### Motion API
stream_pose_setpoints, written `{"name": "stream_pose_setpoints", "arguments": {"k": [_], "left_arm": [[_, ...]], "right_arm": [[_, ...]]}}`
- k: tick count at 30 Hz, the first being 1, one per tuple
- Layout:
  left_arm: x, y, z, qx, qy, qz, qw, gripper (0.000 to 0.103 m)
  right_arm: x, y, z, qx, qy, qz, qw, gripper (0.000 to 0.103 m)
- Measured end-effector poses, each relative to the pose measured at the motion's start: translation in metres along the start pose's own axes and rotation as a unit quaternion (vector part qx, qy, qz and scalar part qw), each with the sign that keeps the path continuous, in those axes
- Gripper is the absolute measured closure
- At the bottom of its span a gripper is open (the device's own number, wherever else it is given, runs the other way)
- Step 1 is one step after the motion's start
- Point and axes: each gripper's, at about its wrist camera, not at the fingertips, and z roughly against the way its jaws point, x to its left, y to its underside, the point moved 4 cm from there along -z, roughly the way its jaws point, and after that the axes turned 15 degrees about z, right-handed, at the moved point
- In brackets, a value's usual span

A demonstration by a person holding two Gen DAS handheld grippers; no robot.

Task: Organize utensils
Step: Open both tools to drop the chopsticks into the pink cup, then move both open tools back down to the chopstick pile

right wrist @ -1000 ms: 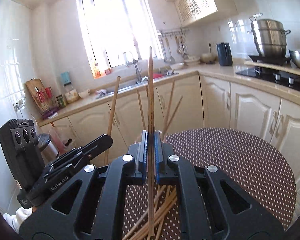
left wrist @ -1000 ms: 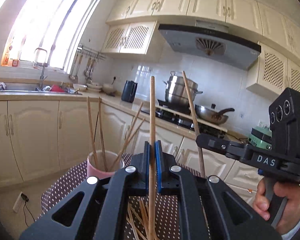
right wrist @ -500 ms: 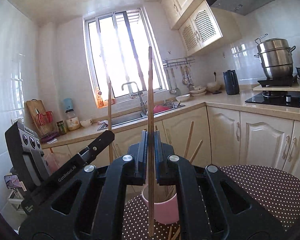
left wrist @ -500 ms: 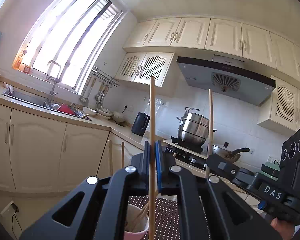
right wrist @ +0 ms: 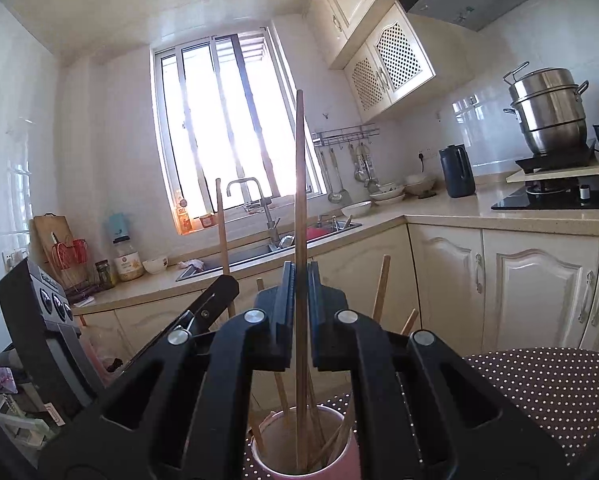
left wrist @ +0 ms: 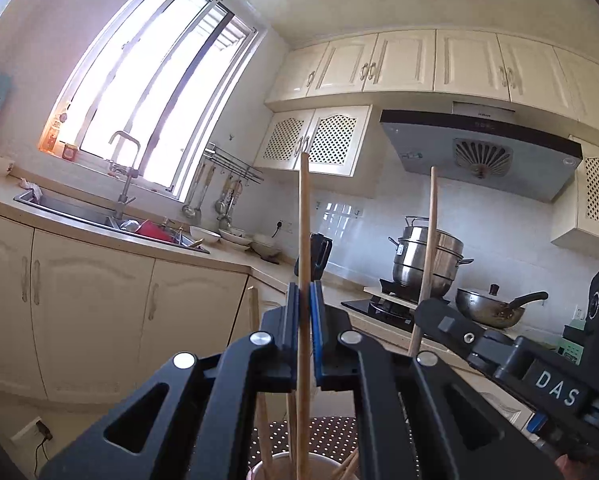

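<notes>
Left gripper: the black two-finger left gripper (left wrist: 304,320) has its jaws pressed together on a long upright wooden chopstick (left wrist: 304,240), which runs straight up between the blue-edged pads.
Left chopstick's lower end: it dips inside the rim of the pink round cup (left wrist: 275,465), seen at the bottom edge of the left wrist view.
Right gripper: the black two-finger right gripper (right wrist: 299,300) is clamped on a second, darker upright wooden chopstick (right wrist: 299,200).
Right chopstick's lower end: it reaches down into the pink cup (right wrist: 311,466); whether it touches the bottom I cannot tell.
Cup: it stands near the edge of the round table with the brown white-dotted cloth (right wrist: 547,384), nearest the sink cabinets, directly under both grippers.
Cup contents: several more wooden chopsticks (right wrist: 380,288) lean against its rim at different angles.
Grippers to each other: close side by side, each visible in the other's camera, both sticks upright and apart.
Background: steel stacked steamer pot (right wrist: 547,108) on the hob.
</notes>
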Motion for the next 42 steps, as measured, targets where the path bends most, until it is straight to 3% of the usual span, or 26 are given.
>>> {"name": "stream_pose_setpoints", "arguments": {"k": [11, 25, 26, 29, 31, 33, 37, 42], "left_arm": [[0.007, 0.032, -0.003, 0.046, -0.006, -0.011, 0.9989, 0.097], [0.009, 0.041, 0.028, 0.093, -0.023, -0.017, 0.9952, 0.097], [0.008, 0.041, 0.029, 0.098, -0.025, -0.020, 0.9947, 0.095], [0.005, 0.038, 0.038, 0.098, -0.033, -0.030, 0.9941, 0.074], [0.002, 0.035, 0.046, 0.095, -0.035, -0.036, 0.9942, 0.073], [-0.001, 0.032, 0.053, 0.096, -0.038, -0.040, 0.9938, 0.066], [-0.007, 0.024, 0.070, 0.091, -0.048, -0.047, 0.9936, 0.061], [-0.018, 0.016, 0.092, 0.086, -0.045, -0.053, 0.9939, 0.055]], "right_arm": [[0.011, 0.024, 0.001, 0.035, -0.005, 0.015, 0.999, 0.096], [0.023, 0.039, 0.028, 0.084, 0.011, 0.025, 0.996, 0.096], [0.023, 0.039, 0.030, 0.085, 0.011, 0.025, 0.996, 0.096], [0.025, 0.037, 0.035, 0.094, 0.017, 0.027, 0.995, 0.094], [0.028, 0.035, 0.040, 0.096, 0.021, 0.030, 0.995, 0.094], [0.028, 0.033, 0.047, 0.095, 0.025, 0.030, 0.995, 0.093], [0.027, 0.025, 0.064, 0.088, 0.034, 0.026, 0.995, 0.080], [0.026, 0.014, 0.091, 0.078, 0.040, 0.024, 0.996, 0.080]]}}
